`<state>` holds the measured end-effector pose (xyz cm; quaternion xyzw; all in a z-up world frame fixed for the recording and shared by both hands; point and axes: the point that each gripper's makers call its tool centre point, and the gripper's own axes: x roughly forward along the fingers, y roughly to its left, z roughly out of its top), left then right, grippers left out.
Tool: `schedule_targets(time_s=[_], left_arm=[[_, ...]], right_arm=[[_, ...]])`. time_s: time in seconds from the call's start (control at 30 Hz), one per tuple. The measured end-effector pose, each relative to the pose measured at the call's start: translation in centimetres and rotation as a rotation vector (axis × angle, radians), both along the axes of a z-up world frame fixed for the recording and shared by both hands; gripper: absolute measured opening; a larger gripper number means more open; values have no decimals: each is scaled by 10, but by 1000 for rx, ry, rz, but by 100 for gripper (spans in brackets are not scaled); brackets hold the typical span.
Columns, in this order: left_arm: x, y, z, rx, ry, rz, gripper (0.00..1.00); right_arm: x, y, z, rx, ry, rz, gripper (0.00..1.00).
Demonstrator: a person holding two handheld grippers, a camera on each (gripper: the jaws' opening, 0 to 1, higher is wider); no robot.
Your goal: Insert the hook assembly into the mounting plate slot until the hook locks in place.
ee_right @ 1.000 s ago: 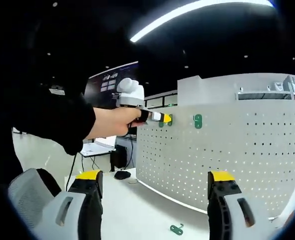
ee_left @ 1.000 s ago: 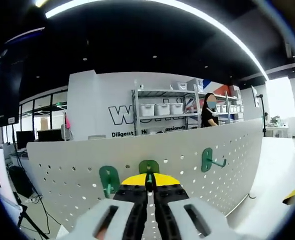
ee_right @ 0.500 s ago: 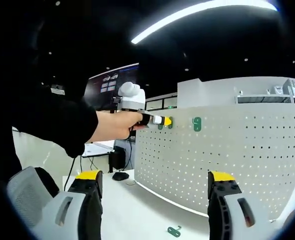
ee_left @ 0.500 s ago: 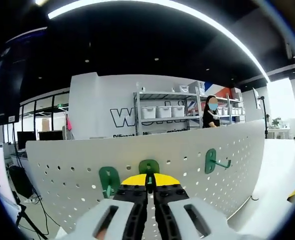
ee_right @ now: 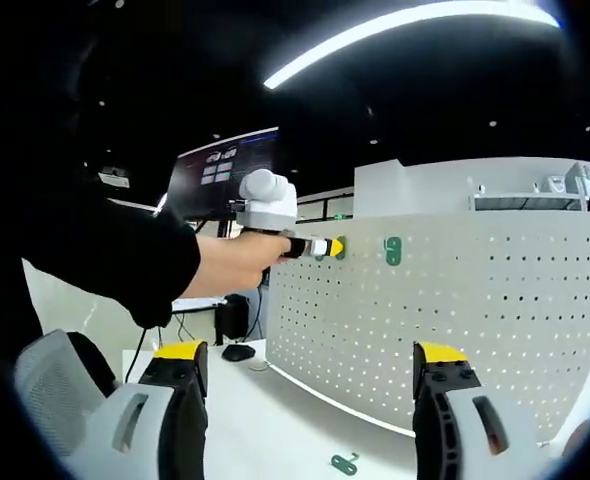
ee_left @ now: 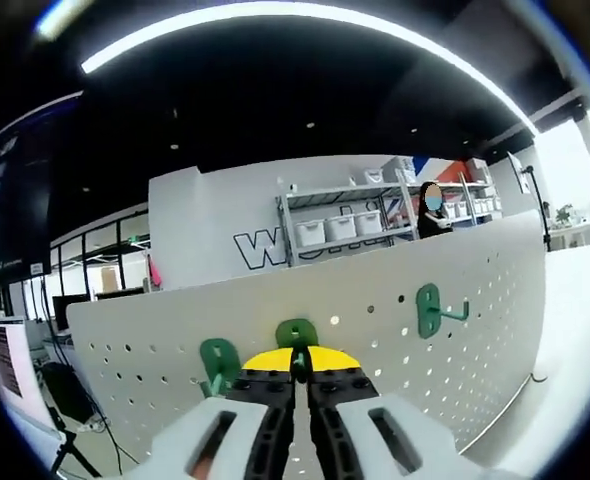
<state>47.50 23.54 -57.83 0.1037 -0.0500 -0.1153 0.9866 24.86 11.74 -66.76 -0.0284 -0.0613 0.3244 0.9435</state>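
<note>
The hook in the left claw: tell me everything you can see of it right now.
The hook is green, plastic by its look, with a rounded flat plate at the top and a thin stem running down between the shut jaws of the left claw. The plate sits against the white pegboard, near its top edge, between two other green hooks already on the board. From the right claw's view the hook is a small green tab just past the yellow tips. Whether it has locked I cannot tell.
</note>
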Motion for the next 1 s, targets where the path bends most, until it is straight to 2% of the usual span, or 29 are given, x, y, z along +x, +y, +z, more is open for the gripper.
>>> schedule_targets(time_s=[0.07,0.23,0.3,0.4,0.5,0.8,0.9,1.0], left_arm=[[0,0,0,22,-6,10,3],[2,4,0,-18,3,-2,4],[-1,4,-1,-67,27,-28,5],[-4,5,-4,-53,45,-36,5],[-9,7,-2,-69,46,-37,12],[-37,16,5,-84,36,-51,15],[-47,19,-2,-78,55,-62,15],[-55,20,-10,-67,70,-68,14]], right_arm=[[0,0,0,1,0,-2,81],[0,-1,0,-1,-1,-6,82],[0,-2,1,0,-2,-10,82],[1,-3,1,2,-2,-14,82],[1,-3,1,-5,-4,-14,82],[1,-8,2,-29,-17,-48,79],[2,-10,3,-40,-21,-58,74],[2,-11,-4,-66,7,-59,68]])
